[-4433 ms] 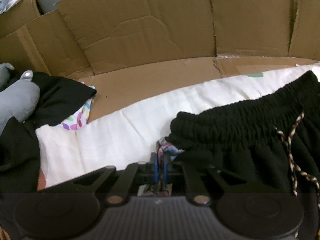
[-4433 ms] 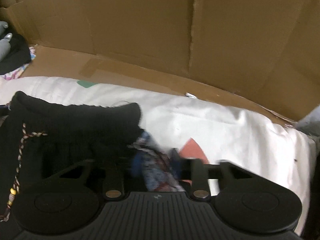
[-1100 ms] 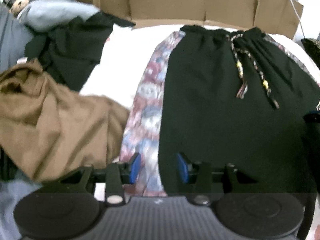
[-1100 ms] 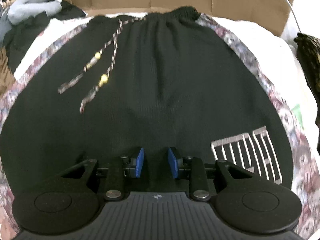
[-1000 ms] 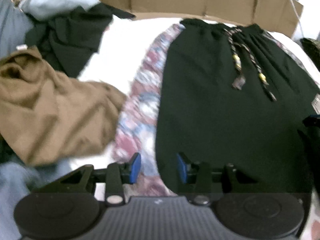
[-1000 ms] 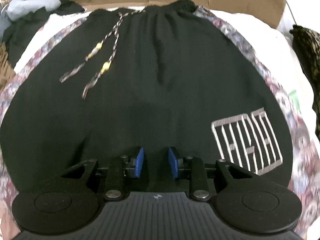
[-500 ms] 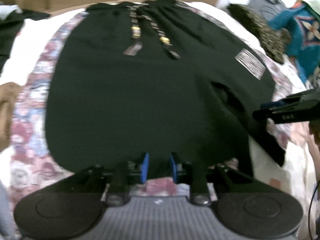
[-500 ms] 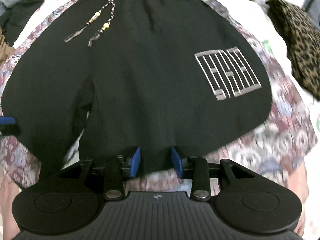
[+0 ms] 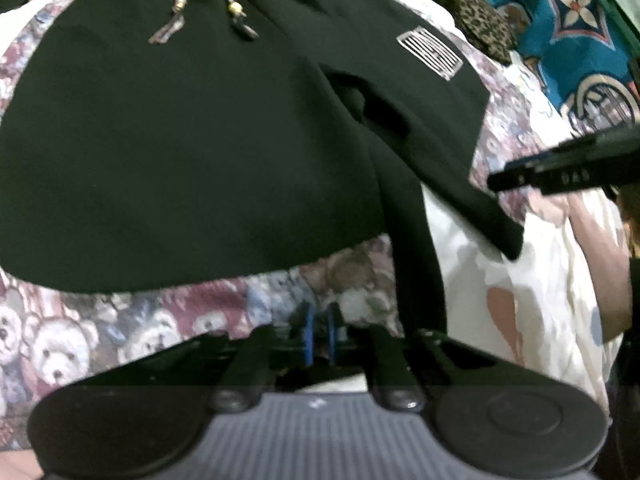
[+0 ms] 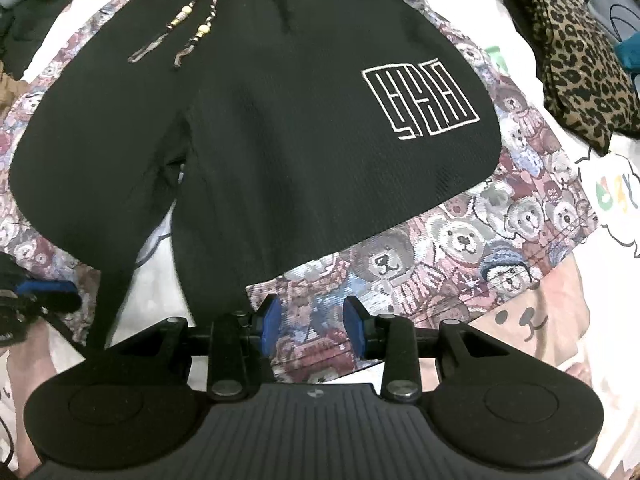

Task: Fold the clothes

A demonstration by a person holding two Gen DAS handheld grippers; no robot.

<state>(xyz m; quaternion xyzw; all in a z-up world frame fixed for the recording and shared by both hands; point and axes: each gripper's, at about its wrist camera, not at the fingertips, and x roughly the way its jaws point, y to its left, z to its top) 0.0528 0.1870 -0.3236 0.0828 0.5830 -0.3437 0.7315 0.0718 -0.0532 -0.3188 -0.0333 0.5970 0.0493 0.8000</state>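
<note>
Black shorts point(image 10: 260, 120) x1, drawcords point(image 10: 192, 20) x2

a white outlined maze-like logo point(image 10: 420, 98) sits on the black shorts point(image 10: 256, 120) at the right of the frame; its letters cannot be made out. at the right of the left wrist view, the right gripper point(image 9: 568, 166) bears faint letters, roughly "das".
</note>
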